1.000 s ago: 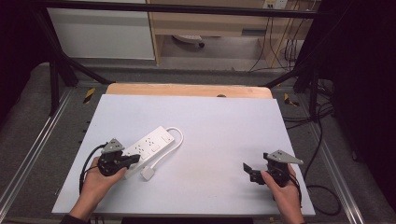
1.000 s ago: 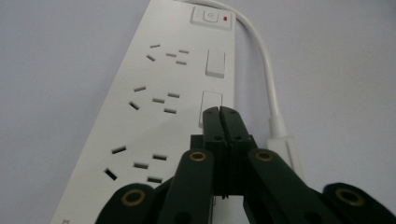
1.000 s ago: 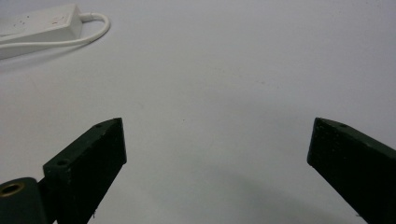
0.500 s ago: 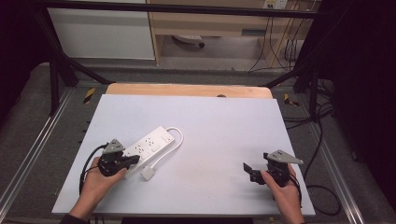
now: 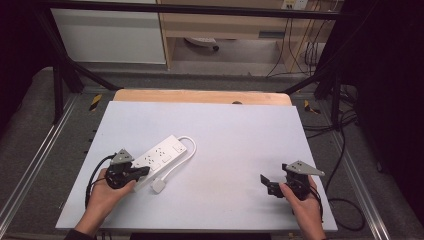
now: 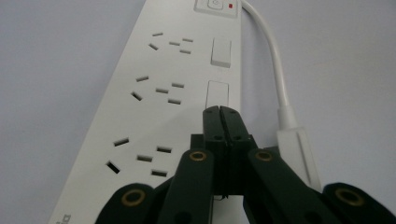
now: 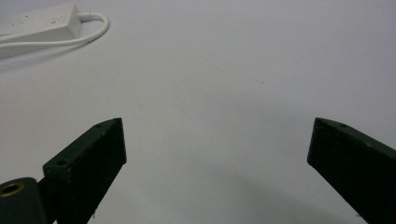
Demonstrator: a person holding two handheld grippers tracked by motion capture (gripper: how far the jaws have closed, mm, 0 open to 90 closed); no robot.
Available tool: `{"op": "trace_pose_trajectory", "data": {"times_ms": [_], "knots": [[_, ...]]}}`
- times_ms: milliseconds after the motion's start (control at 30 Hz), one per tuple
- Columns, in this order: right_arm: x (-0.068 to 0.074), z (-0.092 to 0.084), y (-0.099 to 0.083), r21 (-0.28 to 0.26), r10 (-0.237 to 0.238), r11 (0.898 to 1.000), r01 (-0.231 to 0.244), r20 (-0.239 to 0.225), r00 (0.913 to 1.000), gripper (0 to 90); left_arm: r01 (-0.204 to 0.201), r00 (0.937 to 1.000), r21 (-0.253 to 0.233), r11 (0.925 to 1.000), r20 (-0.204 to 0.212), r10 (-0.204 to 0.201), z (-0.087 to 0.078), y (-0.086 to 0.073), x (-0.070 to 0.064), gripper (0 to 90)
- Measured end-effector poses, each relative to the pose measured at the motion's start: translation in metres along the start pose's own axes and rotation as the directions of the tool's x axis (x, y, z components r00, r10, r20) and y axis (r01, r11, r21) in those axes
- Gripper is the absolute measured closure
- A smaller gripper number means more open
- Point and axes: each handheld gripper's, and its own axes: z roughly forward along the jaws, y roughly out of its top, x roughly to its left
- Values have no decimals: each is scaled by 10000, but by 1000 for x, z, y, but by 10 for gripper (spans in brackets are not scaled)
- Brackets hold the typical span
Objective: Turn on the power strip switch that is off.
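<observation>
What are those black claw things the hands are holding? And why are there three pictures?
They are grippers, hand-held pinching tools with two black jaws. The big picture comes from a camera above the white table. The other two come from little cameras riding on each gripper, looking along its jaws. On the table lies a white power strip with its cord and plug. The left gripper has its jaws pressed shut, over the strip, with nothing between them. The right gripper is open and holds nothing, over bare table.
</observation>
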Motion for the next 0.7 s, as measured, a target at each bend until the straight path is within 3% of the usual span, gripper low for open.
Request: {"op": "trace_pose_trajectory", "data": {"times_ms": [467, 700], "knots": [[0, 0, 0, 6, -8, 10000, 8, 7, 10000, 49, 250, 9995, -23, 9997, 207, -250, 1, -1, 3, 900], [0, 0, 0, -3, -2, 10000, 2, 2, 10000, 49, 157, 9995, 65, 9999, 271, -159, 3, -1, 1, 900]]}}
